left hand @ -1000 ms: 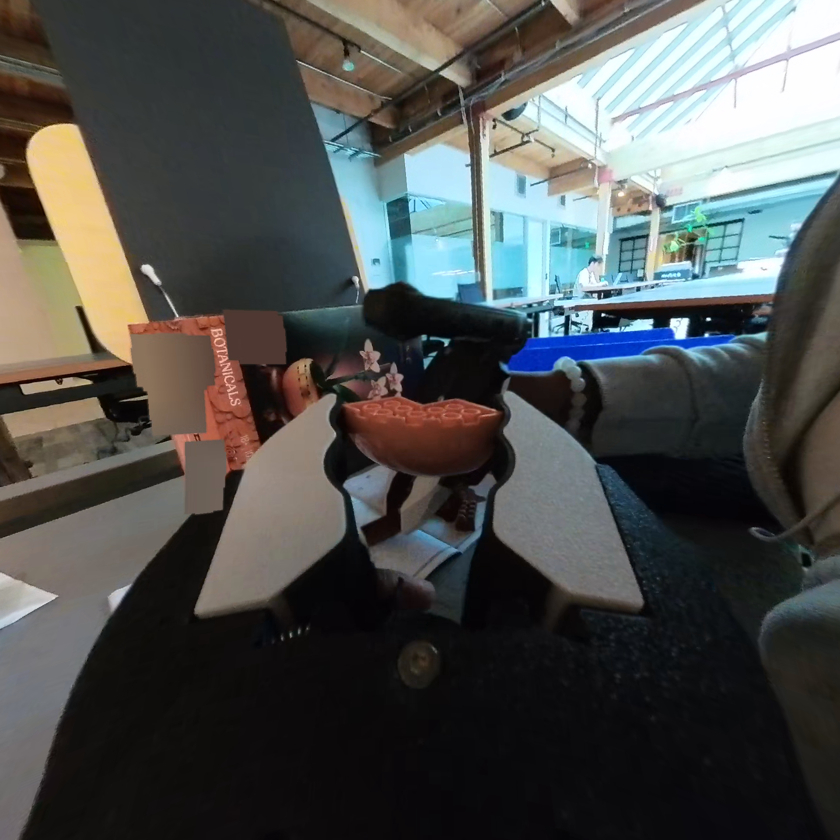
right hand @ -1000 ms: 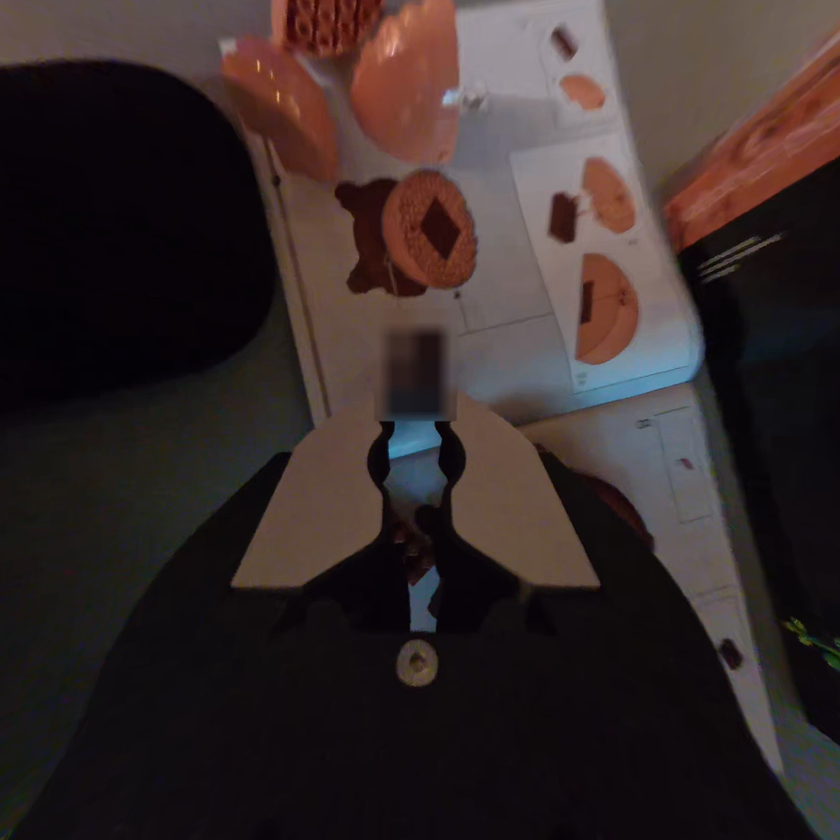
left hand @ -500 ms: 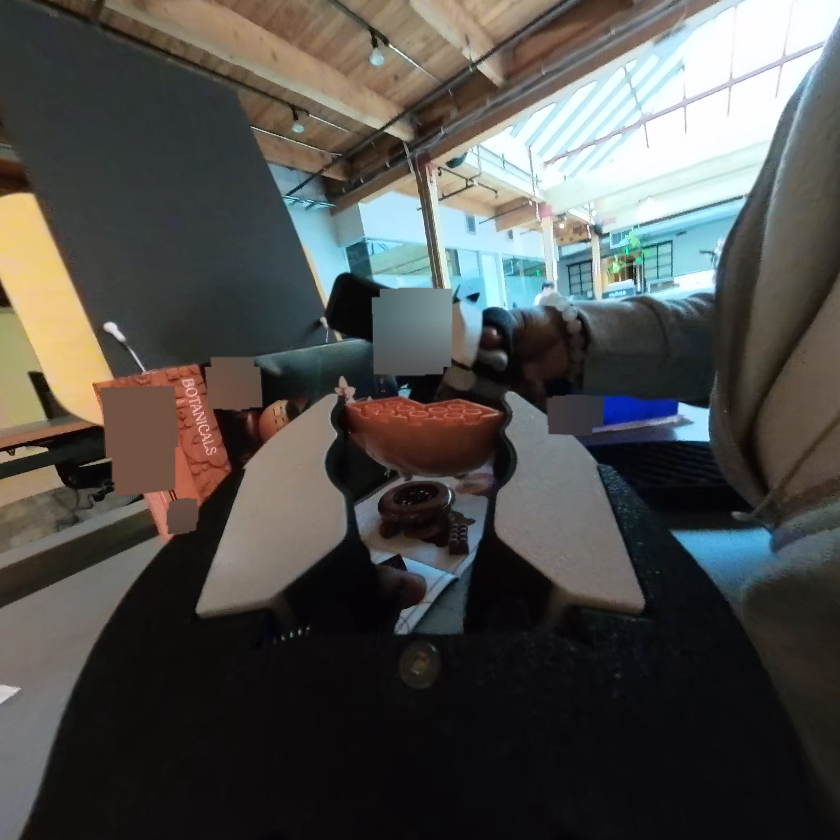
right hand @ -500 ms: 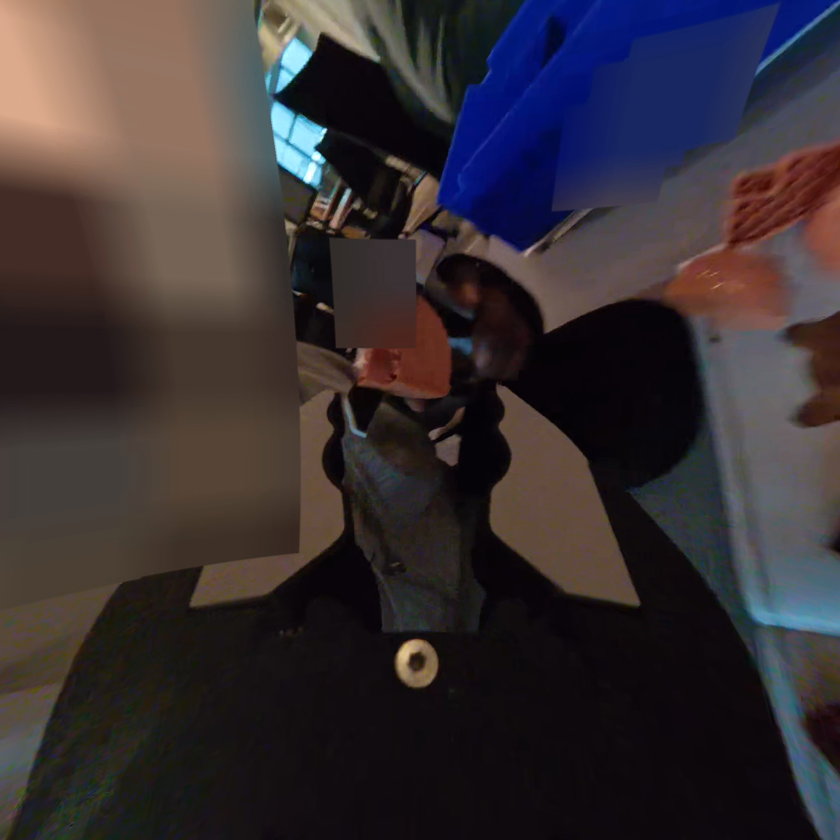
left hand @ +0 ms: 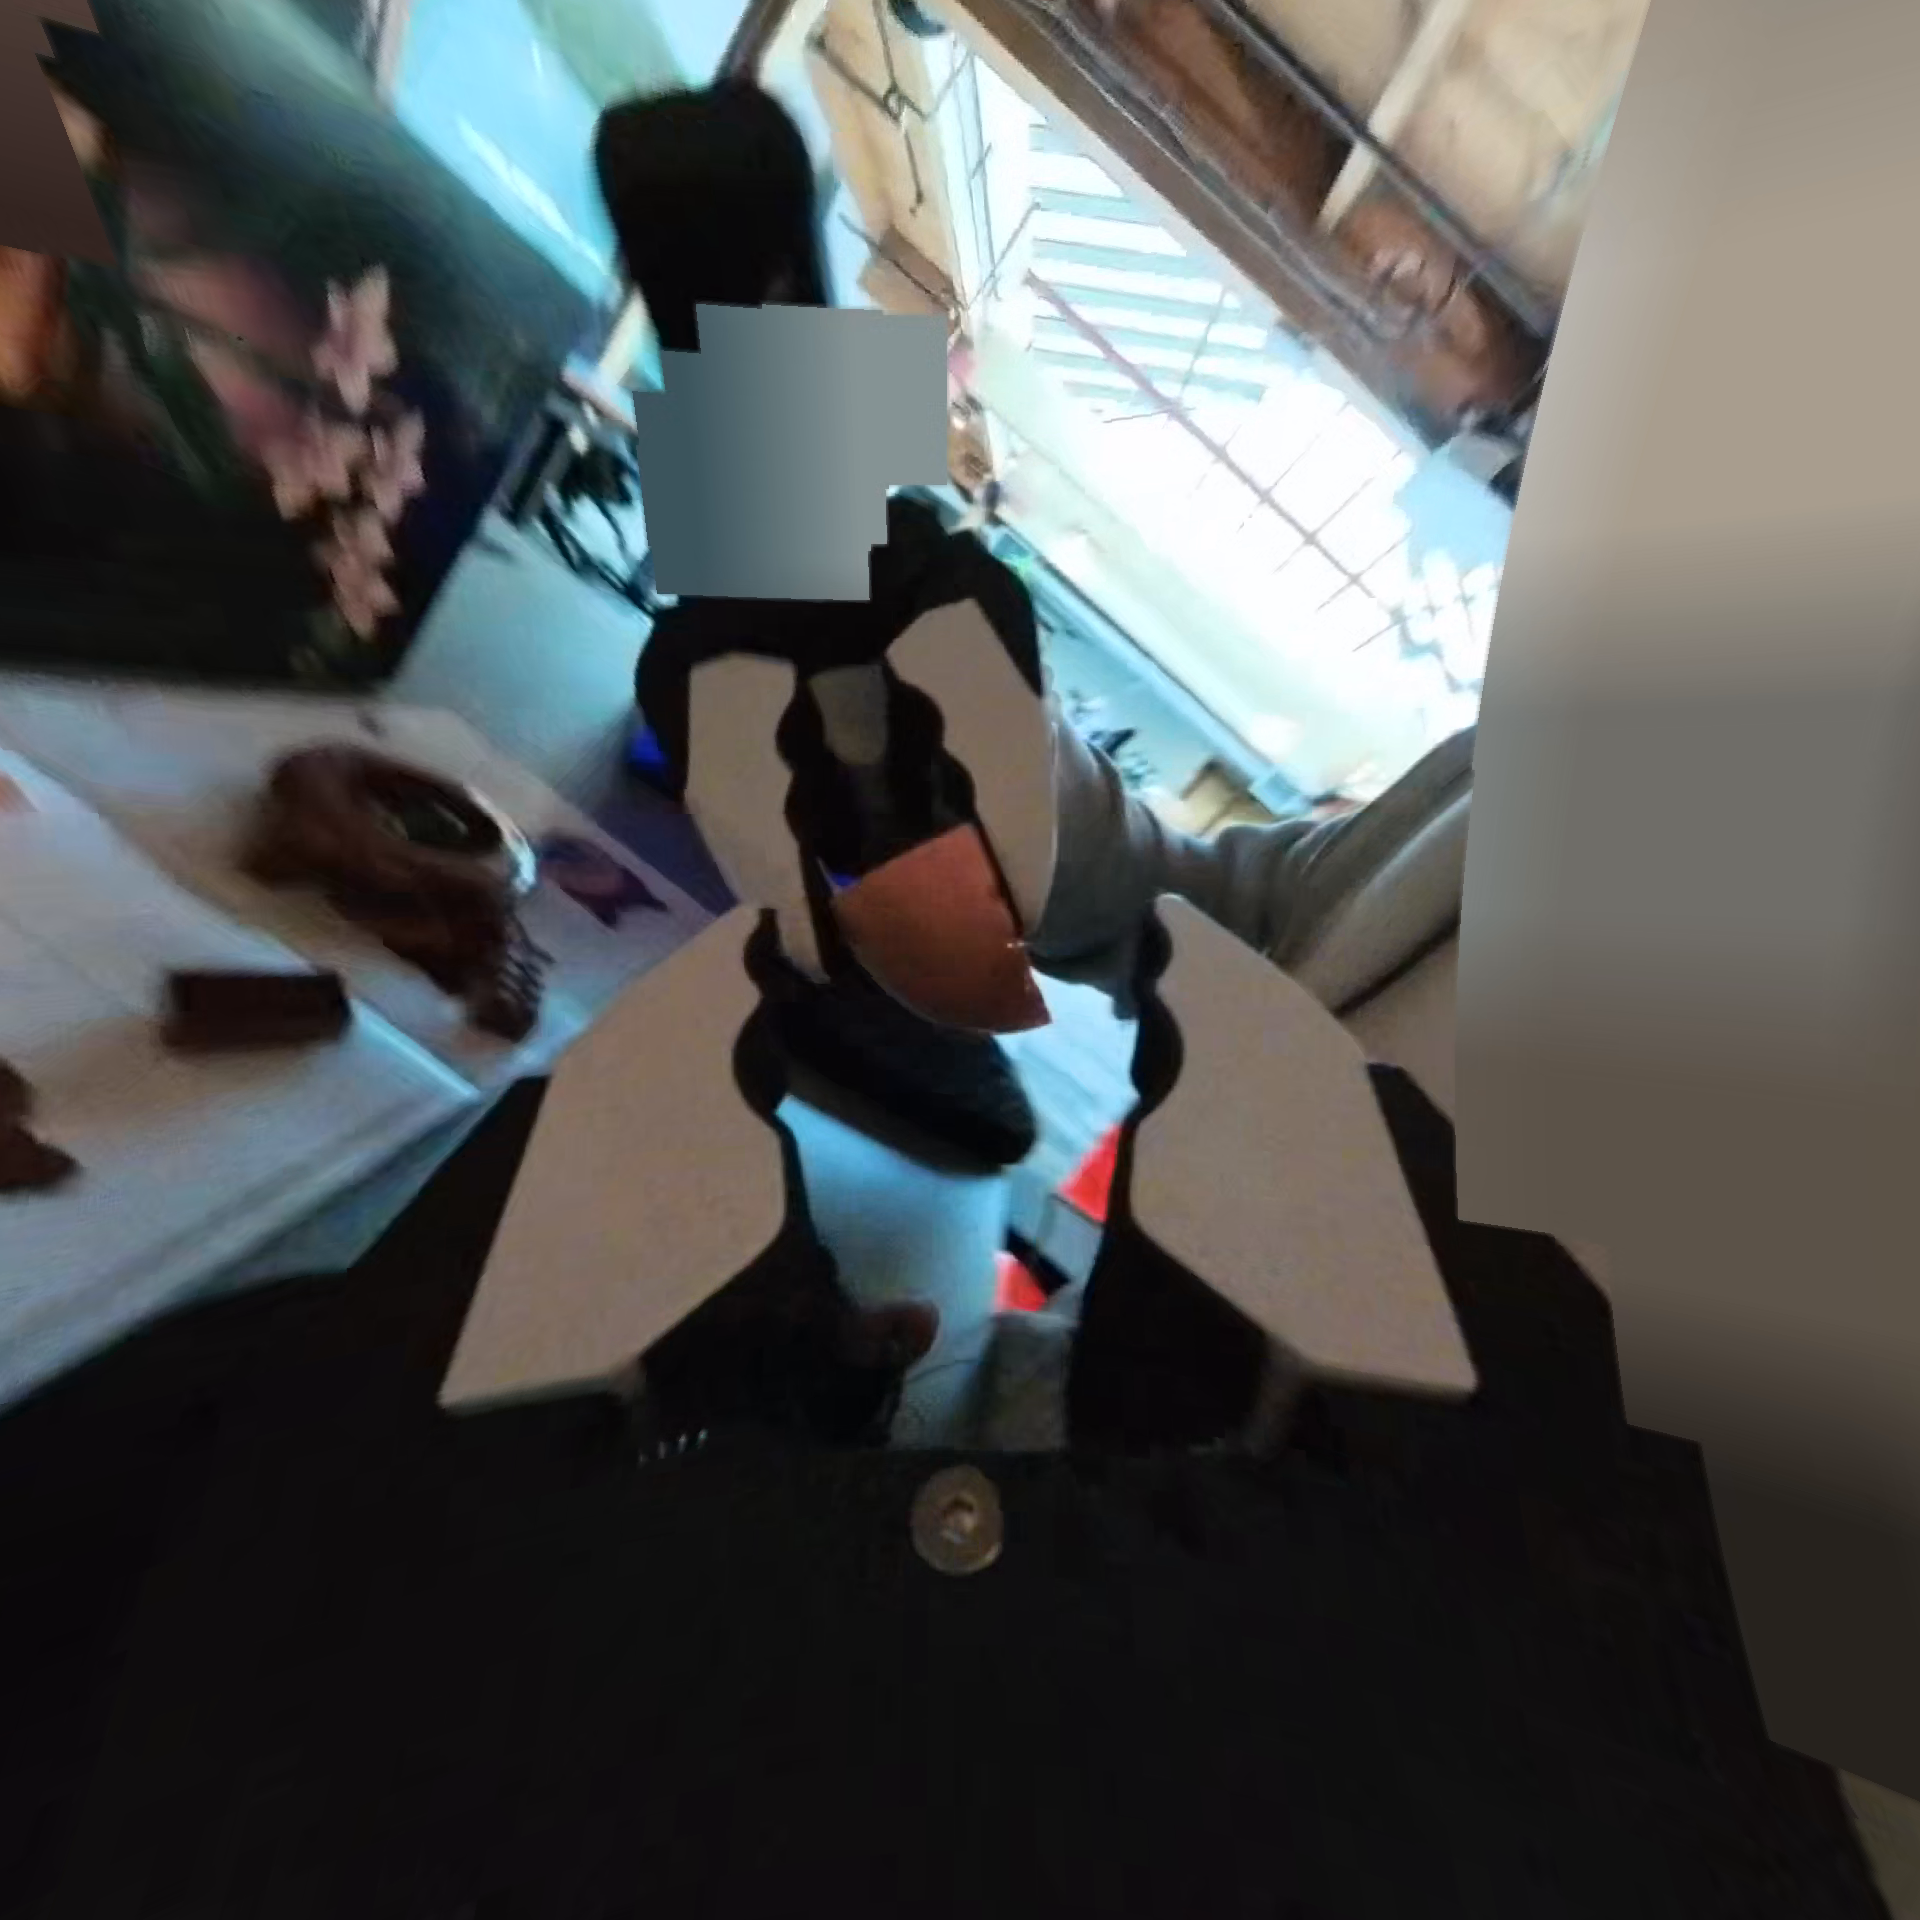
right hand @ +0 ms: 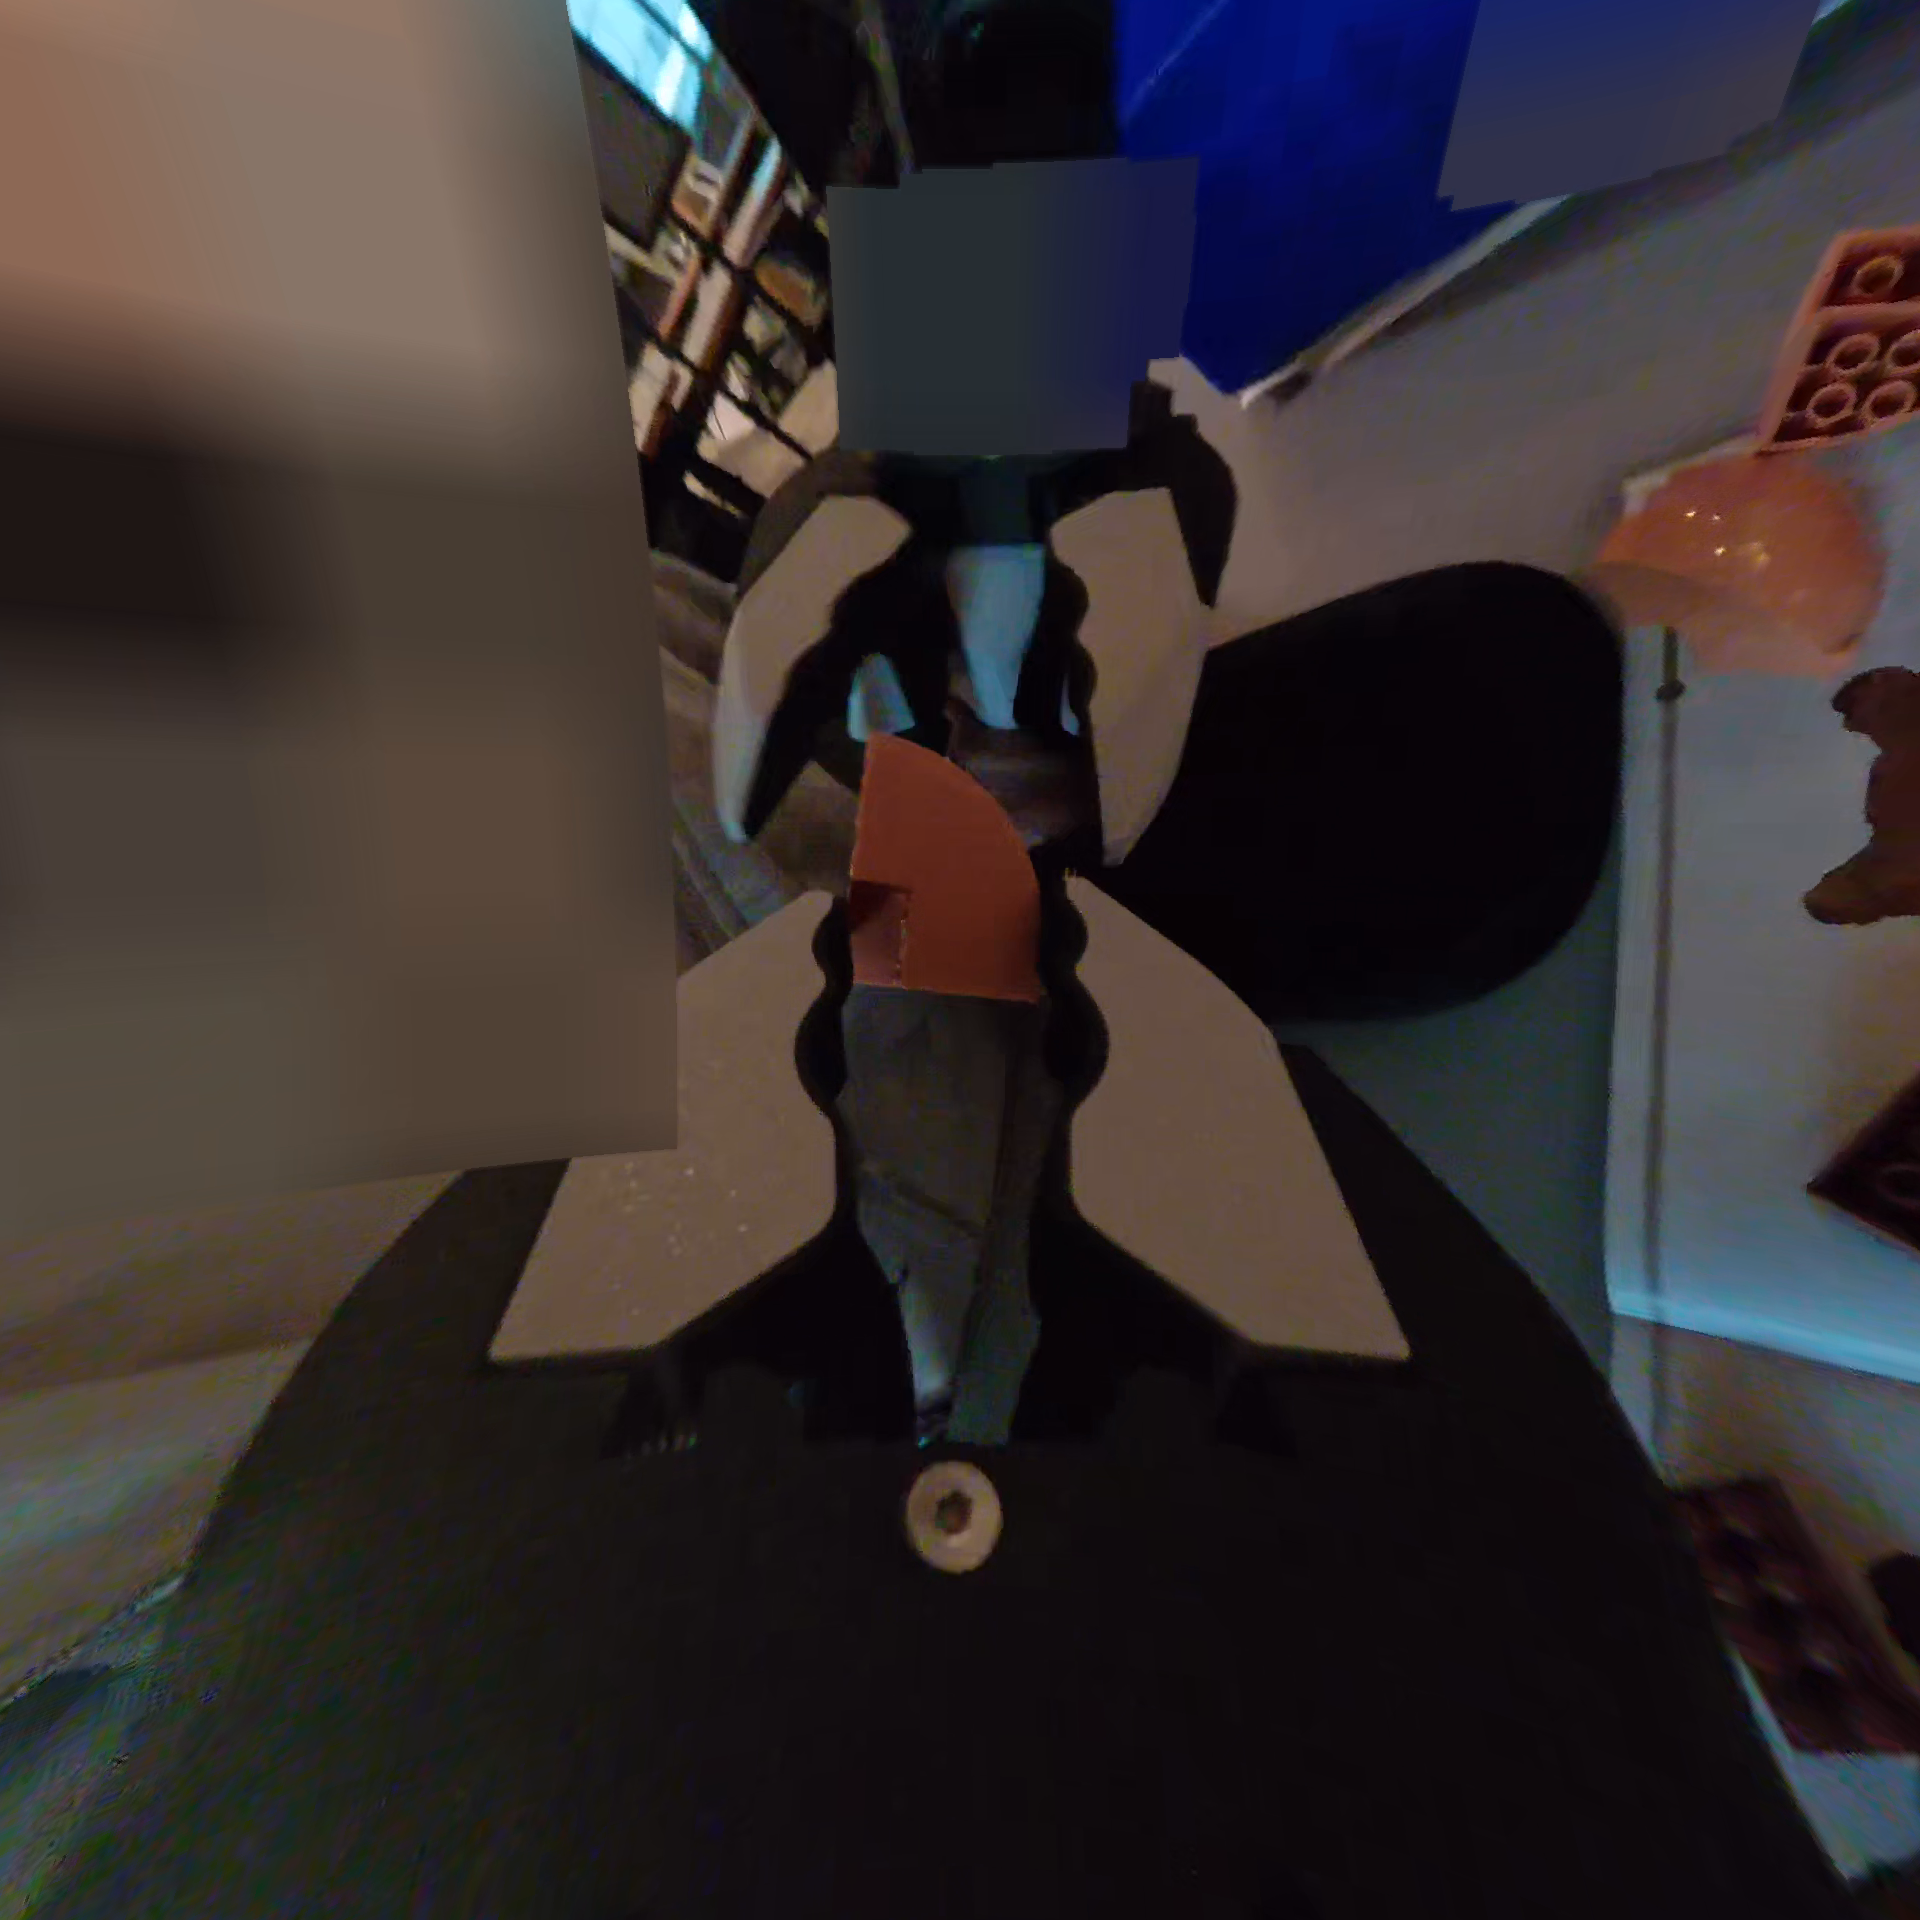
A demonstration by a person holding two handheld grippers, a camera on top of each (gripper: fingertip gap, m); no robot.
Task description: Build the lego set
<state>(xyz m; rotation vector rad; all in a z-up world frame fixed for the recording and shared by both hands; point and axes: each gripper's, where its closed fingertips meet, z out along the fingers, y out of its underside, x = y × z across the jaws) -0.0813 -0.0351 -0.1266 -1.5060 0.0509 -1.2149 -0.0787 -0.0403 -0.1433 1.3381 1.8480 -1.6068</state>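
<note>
Grippers nose to nose, orange piece (right hand: 951, 883) blocking between fingers (right hand: 1164, 1039), brown bricks (left hand: 395, 873) crowding left

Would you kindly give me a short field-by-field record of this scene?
Right gripper: jaws closed on an orange curved piece
Left gripper: jaws wide apart, clear of the piece
Facing: the grippers point tip to tip
Nearby: brown brick parts on a white instruction sheet
Behind: dark box with pink flowers

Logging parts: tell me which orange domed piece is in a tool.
The darker orange quarter-dome, pinched between the fingers of the right tool; the paler dome lies apart, beside the pink brick.
</note>
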